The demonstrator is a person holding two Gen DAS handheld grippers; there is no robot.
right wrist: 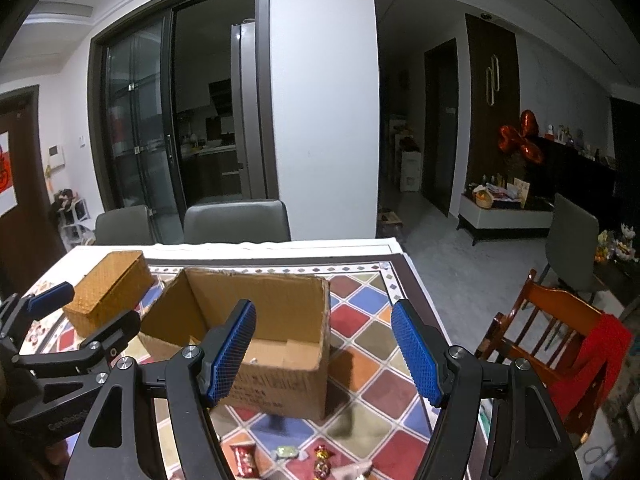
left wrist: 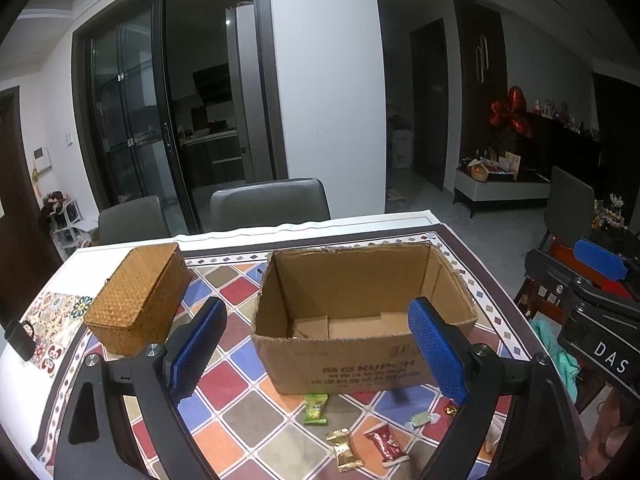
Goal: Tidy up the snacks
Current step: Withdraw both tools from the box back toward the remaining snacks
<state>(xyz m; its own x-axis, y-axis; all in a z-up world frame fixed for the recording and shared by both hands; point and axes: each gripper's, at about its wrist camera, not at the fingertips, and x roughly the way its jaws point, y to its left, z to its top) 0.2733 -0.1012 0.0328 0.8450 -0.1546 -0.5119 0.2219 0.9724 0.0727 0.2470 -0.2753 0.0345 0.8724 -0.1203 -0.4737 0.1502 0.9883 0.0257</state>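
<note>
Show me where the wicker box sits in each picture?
Left wrist view: wicker box at left, beside the cardboard box.
Right wrist view: wicker box at far left, behind the other claw.
Shared landmark: the open cardboard box, just right of it in both.

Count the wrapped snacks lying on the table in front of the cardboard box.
5 in the left wrist view: green packet, gold one, red one, pale one, small red-gold candy by the finger. More may be hidden.

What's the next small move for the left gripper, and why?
Probably lower the left gripper onto the green snack packet. Its fingers stand open and empty, the packet lies loose on the tablecloth just in front of the open, nearly empty cardboard box.
</note>
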